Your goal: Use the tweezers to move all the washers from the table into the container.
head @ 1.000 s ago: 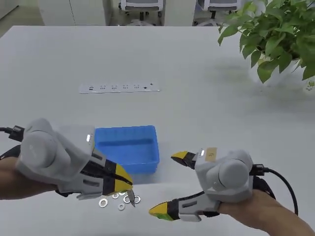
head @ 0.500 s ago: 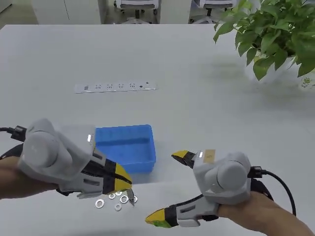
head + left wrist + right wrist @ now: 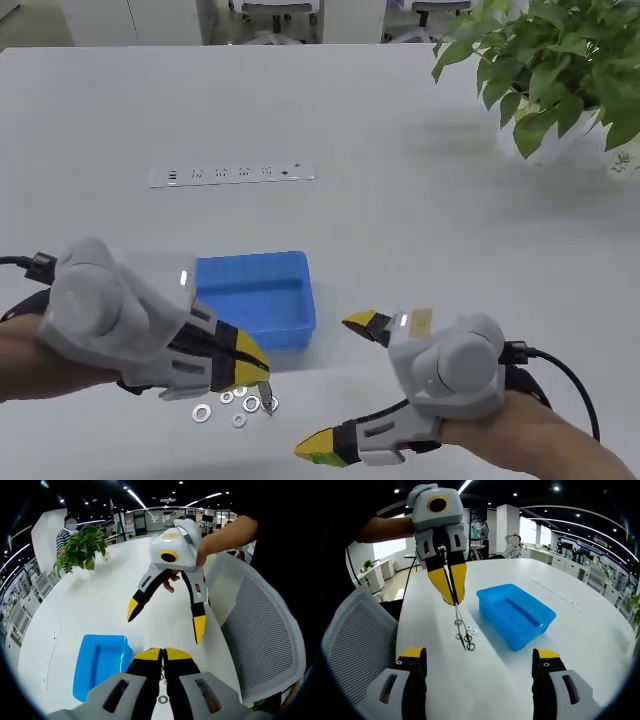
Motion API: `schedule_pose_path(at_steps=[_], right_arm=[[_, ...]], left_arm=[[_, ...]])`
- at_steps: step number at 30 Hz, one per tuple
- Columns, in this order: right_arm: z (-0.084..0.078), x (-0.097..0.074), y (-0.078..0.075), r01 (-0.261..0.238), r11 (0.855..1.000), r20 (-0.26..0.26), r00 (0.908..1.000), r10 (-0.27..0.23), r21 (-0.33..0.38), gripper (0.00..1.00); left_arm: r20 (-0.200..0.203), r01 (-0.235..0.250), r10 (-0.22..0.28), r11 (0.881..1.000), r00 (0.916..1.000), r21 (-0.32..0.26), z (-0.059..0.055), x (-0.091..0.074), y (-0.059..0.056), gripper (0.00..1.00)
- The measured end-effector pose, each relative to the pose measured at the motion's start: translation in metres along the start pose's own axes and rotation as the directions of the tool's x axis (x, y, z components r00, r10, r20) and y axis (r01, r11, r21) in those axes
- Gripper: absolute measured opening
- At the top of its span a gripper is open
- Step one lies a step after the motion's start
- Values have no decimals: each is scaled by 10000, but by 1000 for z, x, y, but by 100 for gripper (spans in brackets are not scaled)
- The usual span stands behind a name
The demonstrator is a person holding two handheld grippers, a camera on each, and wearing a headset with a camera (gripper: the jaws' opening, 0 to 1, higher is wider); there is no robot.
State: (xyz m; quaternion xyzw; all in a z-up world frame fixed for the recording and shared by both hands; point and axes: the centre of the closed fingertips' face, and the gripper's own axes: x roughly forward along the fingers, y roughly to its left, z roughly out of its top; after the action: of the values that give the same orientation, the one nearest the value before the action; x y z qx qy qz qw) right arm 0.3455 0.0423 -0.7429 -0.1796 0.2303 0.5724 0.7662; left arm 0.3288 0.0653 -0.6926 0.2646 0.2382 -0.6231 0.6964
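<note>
Several small metal washers [image 3: 238, 408] lie on the white table just in front of the blue container [image 3: 255, 295]. My left gripper [image 3: 252, 368] is shut on thin metal tweezers [image 3: 266, 396], whose tips point down among the washers. In the right gripper view the left gripper [image 3: 448, 584] holds the tweezers [image 3: 461, 625] with their tips at a washer [image 3: 470, 645], left of the container [image 3: 516, 611]. My right gripper [image 3: 340, 385] stands open and holds nothing, to the right of the washers. The left gripper view has its own jaws [image 3: 163, 655] closed, the open right gripper [image 3: 165, 620] ahead and the container [image 3: 99, 666].
A white power strip [image 3: 232, 175] lies farther back on the table. A potted plant [image 3: 555, 65] stands at the far right. A mesh office chair [image 3: 355, 630] sits at the table's near edge. Bare table stretches behind and right of the container.
The head camera has shifted slightly. My right gripper has sunk a little toward the near edge. The left gripper and tweezers stay at the washers.
</note>
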Motion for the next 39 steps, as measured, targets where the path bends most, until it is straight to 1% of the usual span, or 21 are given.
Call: schedule_pose_path(at_steps=[2,5,7,9,11,14,17,18,20,25,31,33,36,39], right_arm=[[1,4,2,-121,9997,-3,9999,121,-203,83],[3,9,6,-436,9983,15,9990,436,-385,73],[6,13,8,-588,9957,28,9982,592,-719,69],[6,17,11,-853,9929,-42,9964,852,-831,63],[6,21,13,-1069,9877,-176,9943,1055,-1141,58],[7,26,17,-1382,9828,-210,9904,1367,-1227,49],[7,31,23,-1741,9741,-348,9847,1708,-1446,41],[7,32,24,-1769,9733,-364,9842,1734,-1466,38],[7,36,27,-1987,9679,-439,9800,1942,-1538,35],[6,43,31,-2242,9579,-658,9742,2157,-1791,29],[3,49,31,-2379,9504,-923,9703,2235,-2004,23],[3,50,32,-2416,9484,-955,9694,2263,-2055,19],[2,52,33,-2481,9466,-995,9676,2320,-2059,18],[3,53,32,-2468,9458,-1011,9679,2300,-2109,16]], left_arm=[[13,8,-8,10000,10000,-1,0,0,0,5],[28,11,-11,10000,10000,-10,0,0,0,5],[31,14,-14,10000,10000,-32,0,0,0,5],[24,-9,9,10000,10000,-53,0,0,0,5],[14,-37,37,10000,10000,-86,-1,0,1,5],[1,-110,110,9998,9999,-147,-1,-1,2,5],[-5,-155,155,9997,9999,-195,-2,-1,3,5],[4,-166,166,9996,9999,-233,-2,-1,3,5],[14,-187,187,9995,9998,-269,-2,-1,3,5],[4,-227,228,9992,9997,-332,-3,-1,4,5],[15,-210,211,9988,9998,-436,-4,-1,3,5],[14,-228,228,9988,9997,-444,-4,-1,3,5],[48,-233,236,9984,9997,-511,-4,-1,3,5],[60,-234,237,9983,9997,-528,-4,-1,3,5]])
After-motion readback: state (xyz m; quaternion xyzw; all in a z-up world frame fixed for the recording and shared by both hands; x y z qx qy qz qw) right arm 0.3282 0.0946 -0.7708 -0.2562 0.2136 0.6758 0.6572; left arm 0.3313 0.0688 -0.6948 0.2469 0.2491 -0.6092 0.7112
